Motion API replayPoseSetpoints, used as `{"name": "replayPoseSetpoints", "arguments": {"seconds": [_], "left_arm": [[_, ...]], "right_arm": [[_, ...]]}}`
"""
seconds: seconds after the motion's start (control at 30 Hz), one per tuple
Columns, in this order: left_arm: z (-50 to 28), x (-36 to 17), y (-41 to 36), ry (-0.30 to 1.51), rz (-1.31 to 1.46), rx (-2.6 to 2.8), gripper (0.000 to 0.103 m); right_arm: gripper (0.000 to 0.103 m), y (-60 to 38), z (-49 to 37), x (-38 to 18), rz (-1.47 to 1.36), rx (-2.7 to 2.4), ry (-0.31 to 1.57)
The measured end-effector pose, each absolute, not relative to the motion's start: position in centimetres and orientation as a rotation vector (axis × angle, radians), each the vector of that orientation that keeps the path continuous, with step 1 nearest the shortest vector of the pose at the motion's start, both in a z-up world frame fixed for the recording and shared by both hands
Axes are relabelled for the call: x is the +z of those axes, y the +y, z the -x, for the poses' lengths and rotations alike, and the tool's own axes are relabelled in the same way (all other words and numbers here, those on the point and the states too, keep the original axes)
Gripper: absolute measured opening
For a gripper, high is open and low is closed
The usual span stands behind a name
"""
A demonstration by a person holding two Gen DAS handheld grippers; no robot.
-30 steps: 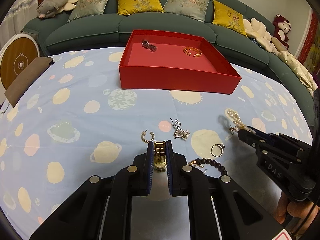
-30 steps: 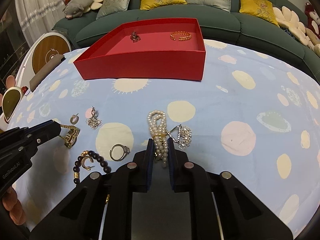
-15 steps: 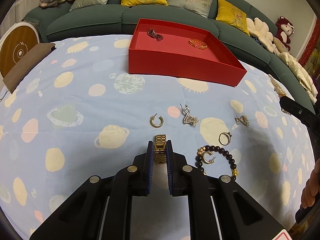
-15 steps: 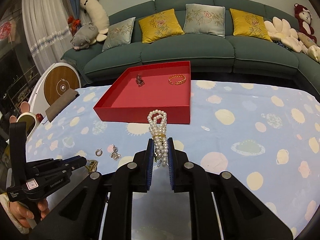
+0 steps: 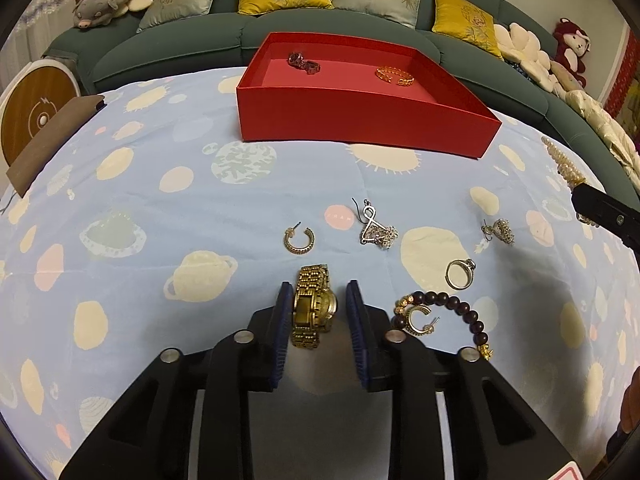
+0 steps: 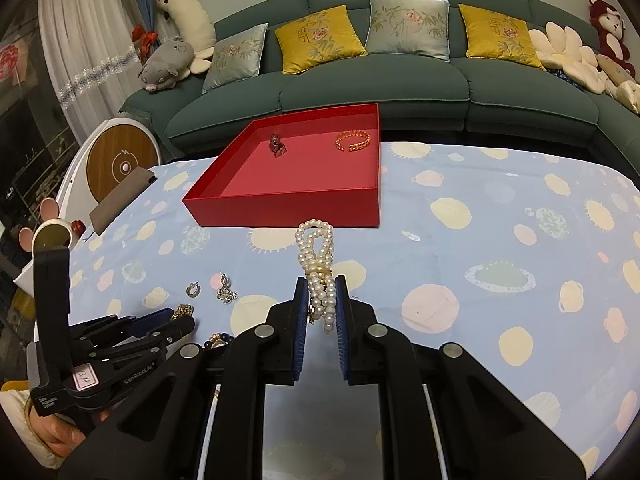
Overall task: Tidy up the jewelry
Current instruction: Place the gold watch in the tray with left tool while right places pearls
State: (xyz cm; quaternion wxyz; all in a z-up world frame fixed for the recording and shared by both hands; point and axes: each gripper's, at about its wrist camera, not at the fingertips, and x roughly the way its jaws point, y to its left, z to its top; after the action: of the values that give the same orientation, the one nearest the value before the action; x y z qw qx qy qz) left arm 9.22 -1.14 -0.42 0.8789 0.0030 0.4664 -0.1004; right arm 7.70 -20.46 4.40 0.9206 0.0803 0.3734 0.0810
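My left gripper [image 5: 318,304] is open, its jaws standing either side of a gold watch [image 5: 312,310] that lies on the blue tablecloth. My right gripper [image 6: 321,304] is shut on a pearl necklace [image 6: 316,256] and holds it up above the table, in front of the red tray [image 6: 280,210]. The red tray [image 5: 360,124] holds a dark ring piece [image 5: 304,62] and a gold bracelet [image 5: 394,76]. The right gripper [image 5: 580,196] with the pearls also shows at the right edge of the left wrist view.
On the cloth lie a gold hoop earring [image 5: 299,239], a silver pendant earring [image 5: 376,232], a small silver earring [image 5: 500,231], a ring [image 5: 460,274] and a dark bead bracelet [image 5: 444,318] around another hoop. A green sofa [image 6: 380,80] with cushions stands behind the table.
My left gripper has opened and the gold watch now lies loose on the cloth between its jaws. My right gripper has kept the pearl necklace lifted and held it near the tray.
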Motion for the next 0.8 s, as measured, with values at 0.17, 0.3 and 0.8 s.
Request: {"name": "replayPoseSetpoints", "arguments": {"seconds": [0.17,0.3,0.8], "left_arm": [[-8.8,0.0,-0.9,0.991,0.021,-0.245,0.018],[-8.1,1.3,-0.8,0.967,0.033,-0.275,0.013],[-8.3,8.4,-0.7,0.838,0.069,-0.335,0.013]], "right_arm": [[0.013,-20.5,-7.6,4.5,-0.167,0.164,0.763],[0.013,-20.6,-7.6,4.9,-0.171,0.163,0.752],[0.013,-19.9,-7.8,7.3,-0.156,0.183,0.697]]}}
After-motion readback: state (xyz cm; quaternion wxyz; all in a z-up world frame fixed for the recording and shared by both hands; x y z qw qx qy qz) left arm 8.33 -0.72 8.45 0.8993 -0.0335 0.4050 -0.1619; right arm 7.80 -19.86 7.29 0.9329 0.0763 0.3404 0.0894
